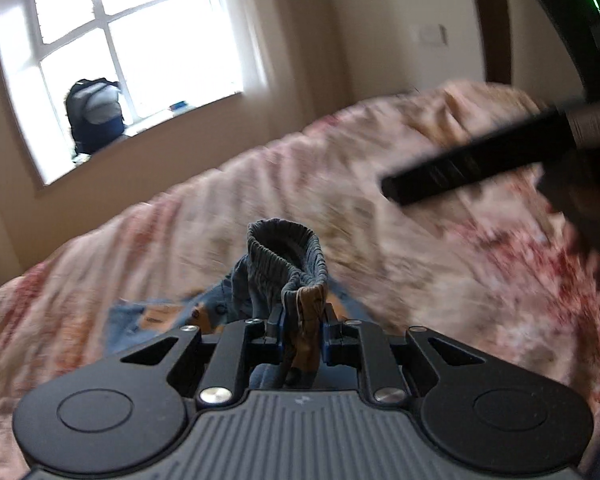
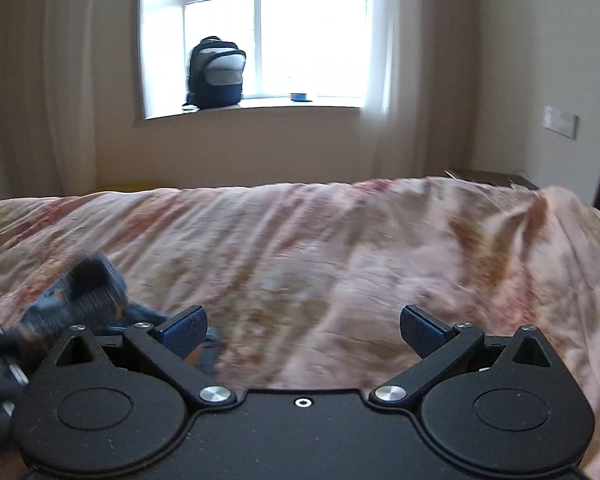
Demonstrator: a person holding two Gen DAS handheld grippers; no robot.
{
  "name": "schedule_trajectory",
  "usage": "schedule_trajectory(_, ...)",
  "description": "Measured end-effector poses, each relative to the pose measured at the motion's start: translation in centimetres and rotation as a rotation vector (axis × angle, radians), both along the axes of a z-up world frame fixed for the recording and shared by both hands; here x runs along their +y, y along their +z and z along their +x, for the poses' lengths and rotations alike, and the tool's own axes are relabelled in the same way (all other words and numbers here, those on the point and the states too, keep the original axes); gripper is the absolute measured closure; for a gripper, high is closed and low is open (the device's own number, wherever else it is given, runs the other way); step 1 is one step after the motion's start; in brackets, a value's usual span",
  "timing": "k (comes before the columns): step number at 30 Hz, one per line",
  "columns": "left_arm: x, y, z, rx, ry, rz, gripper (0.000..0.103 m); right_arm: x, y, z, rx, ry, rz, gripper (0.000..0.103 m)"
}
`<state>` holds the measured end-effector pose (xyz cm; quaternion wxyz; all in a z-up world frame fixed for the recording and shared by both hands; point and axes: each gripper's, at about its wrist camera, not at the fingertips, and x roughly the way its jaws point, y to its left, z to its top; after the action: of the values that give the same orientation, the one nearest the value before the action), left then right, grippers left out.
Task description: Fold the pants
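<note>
Pants [image 1: 288, 264], blue denim with an elastic waistband, were bunched on the floral bedspread [image 1: 380, 208], and my left gripper [image 1: 302, 328] had its jaws nearly closed on a thick pinch of waistband fabric. In the right wrist view the pants [image 2: 88, 280] sat at nine o'clock; my right gripper [image 2: 302, 326] had its jaws spread wide and held nothing. To do this step well, I judged I should take the other waistband corner with the right, keep the left pinch firm, then lift and spread the pants evenly before laying them flat.
</note>
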<state>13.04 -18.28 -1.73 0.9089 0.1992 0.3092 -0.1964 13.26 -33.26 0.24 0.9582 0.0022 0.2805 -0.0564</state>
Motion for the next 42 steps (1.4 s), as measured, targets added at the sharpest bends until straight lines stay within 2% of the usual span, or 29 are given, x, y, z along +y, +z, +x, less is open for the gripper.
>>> schedule_trajectory(4, -1.6, -2.8, 0.2, 0.055, -0.037, 0.064, 0.084, -0.8, -0.8, 0.6, 0.020, 0.013, 0.022, 0.001)
schedule_trajectory(5, -1.7, -3.2, 0.3, 0.076, -0.045, 0.070, 0.078, -0.9, -1.2, 0.8, 0.031, 0.021, 0.029, 0.001)
schedule_trajectory(7, -0.6, -3.0, -0.1, 0.109, -0.065, 0.024, 0.058, -1.0, -1.9, 1.4, 0.064, 0.034, 0.037, 0.001)
schedule_trajectory(9, 1.1, -2.3, -0.5, 0.117, -0.055, -0.050, 0.013, -0.9, -2.6, 1.9, 0.095, 0.042, 0.047, 0.001)
schedule_trajectory(10, 2.5, -1.7, -0.7, 0.115, -0.025, -0.091, 0.008, -0.7, -2.9, 2.1, 0.108, 0.044, 0.057, 0.001)
schedule_trajectory(12, 5.5, -0.5, -0.9, 0.110, 0.053, -0.165, 0.006, -0.2, -3.6, 2.3, 0.132, 0.070, 0.085, 0.001)
schedule_trajectory(14, 8.2, -0.1, -0.6, 0.109, 0.131, -0.206, 0.000, 0.9, -4.1, 2.6, 0.142, 0.115, 0.102, 0.001)
schedule_trajectory(15, 9.7, -0.2, -0.4, 0.102, 0.200, -0.213, 0.001, 1.7, -4.4, 2.7, 0.147, 0.146, 0.103, 0.001)
schedule_trajectory(17, 11.5, -0.8, 0.7, 0.120, 0.318, -0.179, 0.001, 3.3, -4.7, 2.9, 0.156, 0.190, 0.082, 0.001)
schedule_trajectory(19, 13.1, -2.3, 1.7, 0.198, 0.423, -0.104, 0.001, 4.8, -4.9, 3.2, 0.185, 0.235, 0.027, 0.001)
schedule_trajectory(20, 13.7, -3.0, 1.9, 0.240, 0.455, -0.090, 0.001, 5.1, -4.9, 3.2, 0.201, 0.241, -0.017, 0.001)
schedule_trajectory(23, 15.9, -3.3, 1.4, 0.303, 0.491, -0.194, 0.001, 5.0, -4.6, 2.4, 0.230, 0.139, -0.202, 0.001)
schedule_trajectory(25, 16.2, -2.8, 1.3, 0.324, 0.498, -0.201, 0.001, 3.9, -4.3, 1.3, 0.216, 0.073, -0.239, 0.001)
schedule_trajectory(26, 16.3, -2.6, 1.3, 0.328, 0.499, -0.198, 0.001, 3.3, -4.0, 0.9, 0.193, 0.053, -0.214, 0.001)
schedule_trajectory(28, 16.0, -2.1, 1.4, 0.313, 0.497, -0.211, 0.001, 2.8, -3.2, 0.3, 0.121, 0.063, -0.100, 0.001)
schedule_trajectory(29, 15.7, -2.3, 1.3, 0.305, 0.483, -0.218, 0.001, 3.1, -2.9, 0.3, 0.089, 0.104, -0.028, 0.001)
schedule_trajectory(31, 14.9, -3.0, 1.7, 0.307, 0.455, -0.196, 0.001, 4.5, -3.1, 0.8, 0.091, 0.193, 0.055, 0.001)
schedule_trajectory(33, 14.4, -3.7, 1.4, 0.296, 0.452, -0.156, 0.001, 6.7, -4.4, 1.8, 0.191, 0.252, 0.043, 0.001)
schedule_trajectory(35, 14.3, -3.9, 1.0, 0.276, 0.451, -0.158, 0.001, 8.8, -6.2, 2.6, 0.303, 0.258, -0.084, 0.001)
schedule_trajectory(36, 14.3, -3.8, 0.9, 0.283, 0.450, -0.159, 0.001, 9.3, -6.9, 2.6, 0.331, 0.273, -0.148, 0.001)
schedule_trajectory(37, 14.4, -3.7, 0.8, 0.292, 0.449, -0.159, 0.001, 9.3, -7.0, 2.4, 0.339, 0.289, -0.165, 0.001)
schedule_trajectory(38, 14.4, -3.4, 0.7, 0.302, 0.447, -0.158, 0.001, 8.8, -6.8, 2.2, 0.341, 0.288, -0.154, 0.001)
schedule_trajectory(40, 14.7, -2.3, 0.7, 0.313, 0.437, -0.156, 0.001, 7.0, -5.7, 1.4, 0.336, 0.252, -0.069, 0.001)
schedule_trajectory(42, 14.8, -0.9, 1.2, 0.281, 0.395, -0.159, 0.000, 5.5, -4.5, 0.6, 0.277, 0.231, 0.029, 0.001)
